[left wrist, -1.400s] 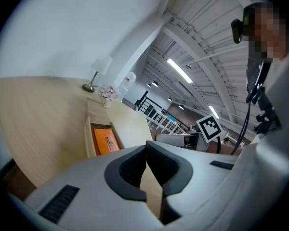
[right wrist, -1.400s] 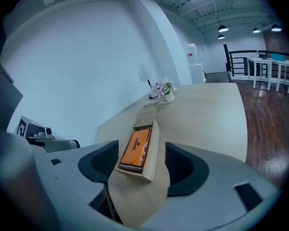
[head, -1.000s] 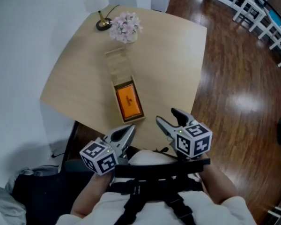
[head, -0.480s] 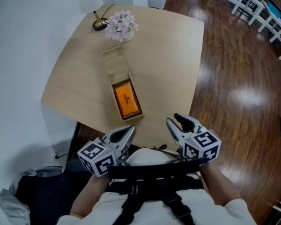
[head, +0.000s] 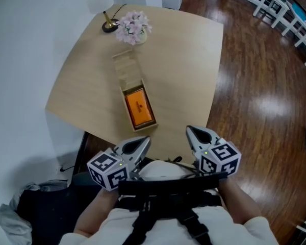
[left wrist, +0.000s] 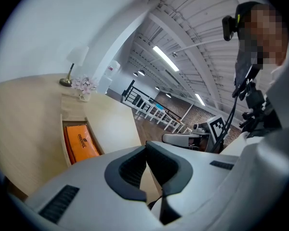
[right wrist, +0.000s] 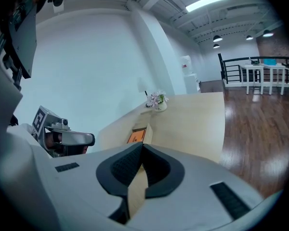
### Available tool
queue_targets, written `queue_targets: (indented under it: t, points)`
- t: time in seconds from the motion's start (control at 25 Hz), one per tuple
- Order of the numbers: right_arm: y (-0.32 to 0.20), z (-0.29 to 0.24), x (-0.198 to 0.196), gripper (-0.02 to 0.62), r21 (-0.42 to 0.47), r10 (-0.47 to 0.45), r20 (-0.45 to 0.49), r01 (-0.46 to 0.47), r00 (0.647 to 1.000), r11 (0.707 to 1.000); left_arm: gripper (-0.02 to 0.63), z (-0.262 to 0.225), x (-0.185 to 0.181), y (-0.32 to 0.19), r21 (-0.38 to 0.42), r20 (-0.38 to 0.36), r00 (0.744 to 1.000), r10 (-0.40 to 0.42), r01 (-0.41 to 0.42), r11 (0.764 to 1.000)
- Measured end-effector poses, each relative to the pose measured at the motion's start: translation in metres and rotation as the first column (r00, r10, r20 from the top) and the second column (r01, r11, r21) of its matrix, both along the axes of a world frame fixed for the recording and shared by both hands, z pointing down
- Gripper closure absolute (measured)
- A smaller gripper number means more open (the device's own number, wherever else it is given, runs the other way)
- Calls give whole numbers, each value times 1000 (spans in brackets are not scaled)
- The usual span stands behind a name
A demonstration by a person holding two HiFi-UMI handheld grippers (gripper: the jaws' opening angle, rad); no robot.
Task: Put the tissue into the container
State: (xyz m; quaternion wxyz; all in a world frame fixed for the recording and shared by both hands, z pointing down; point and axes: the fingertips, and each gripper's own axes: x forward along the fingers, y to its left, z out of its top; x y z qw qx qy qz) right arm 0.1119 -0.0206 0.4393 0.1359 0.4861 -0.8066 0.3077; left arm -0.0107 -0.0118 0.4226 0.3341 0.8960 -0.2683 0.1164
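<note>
Since the orange tissue pack (head: 139, 107) already seems to lie inside the long wooden container (head: 145, 128) in the middle of the table (head: 188, 60), the job looks about done, so the best thing is to keep both tools back near the table's edge and not bump the container. The left gripper (head: 144, 140) has its fingers pressed together with nothing between them. The right gripper (head: 189, 130) has just been closing its fingers, and they are together and empty too. The pack is bright orange, flat and long, with small dark print, and it fills the container's near part.
</note>
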Motion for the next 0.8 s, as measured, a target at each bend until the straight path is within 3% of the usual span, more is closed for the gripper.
queue_targets:
  t: [0.8]
  points:
    - [-1,-1,-18,594,-5,-80,-33,80,996,997,605,0,0,0,2,19,1000,23,-23,1000]
